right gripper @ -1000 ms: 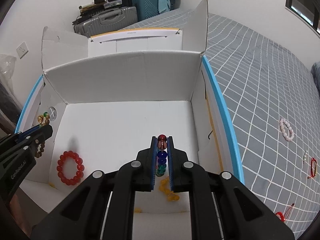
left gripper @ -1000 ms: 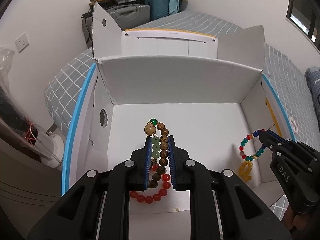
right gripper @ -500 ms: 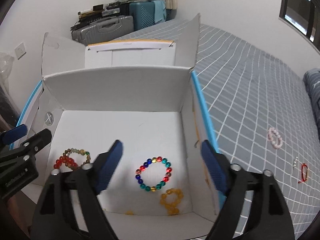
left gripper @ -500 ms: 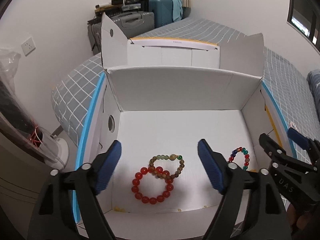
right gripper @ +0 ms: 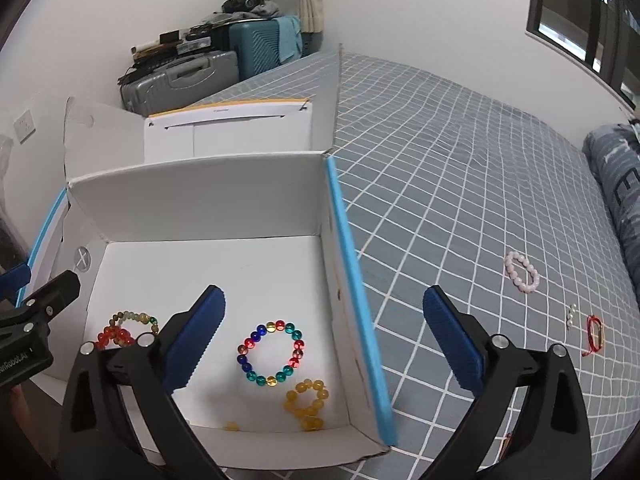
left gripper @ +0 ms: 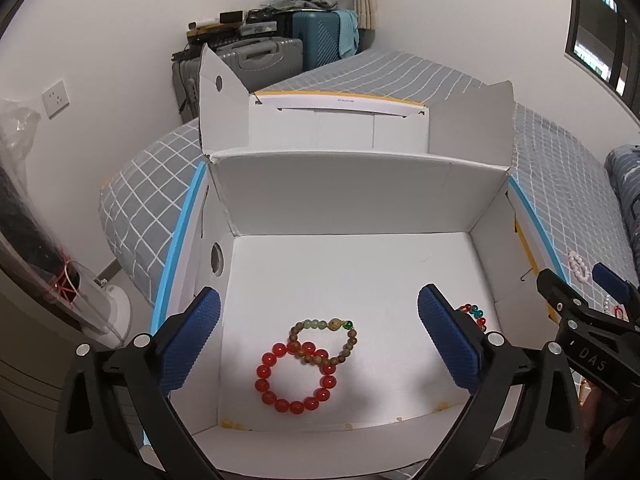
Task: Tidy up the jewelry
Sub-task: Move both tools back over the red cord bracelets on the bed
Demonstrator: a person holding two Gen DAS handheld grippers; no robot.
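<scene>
A white cardboard box (left gripper: pixel 352 200) (right gripper: pixel 208 196) stands open on the bed. Inside lie a red bead bracelet (left gripper: pixel 296 380) (right gripper: pixel 114 336), a brown-and-green bead bracelet (left gripper: pixel 326 340) (right gripper: pixel 134 317) overlapping it, a multicoloured bead bracelet (right gripper: pixel 272 354) and a yellow bead bracelet (right gripper: pixel 306 402). My left gripper (left gripper: pixel 318 338) is open and empty above the box's near left part. My right gripper (right gripper: pixel 324 344) is open and empty over the box's right wall; it also shows in the left wrist view (left gripper: pixel 580 312).
On the grey checked bed cover (right gripper: pixel 460 184) to the right of the box lie a pink bead bracelet (right gripper: pixel 522 272) (left gripper: pixel 578 266), a small white piece (right gripper: pixel 571 316) and a red cord bracelet (right gripper: pixel 595 334). Suitcases (right gripper: pixel 200 72) stand by the far wall. A pillow (right gripper: pixel 616 184) lies at far right.
Both grippers opened and let go: the brown-and-green bracelet dropped onto the red one, the multicoloured bracelet onto the box floor. Both grippers have drawn back and up.
</scene>
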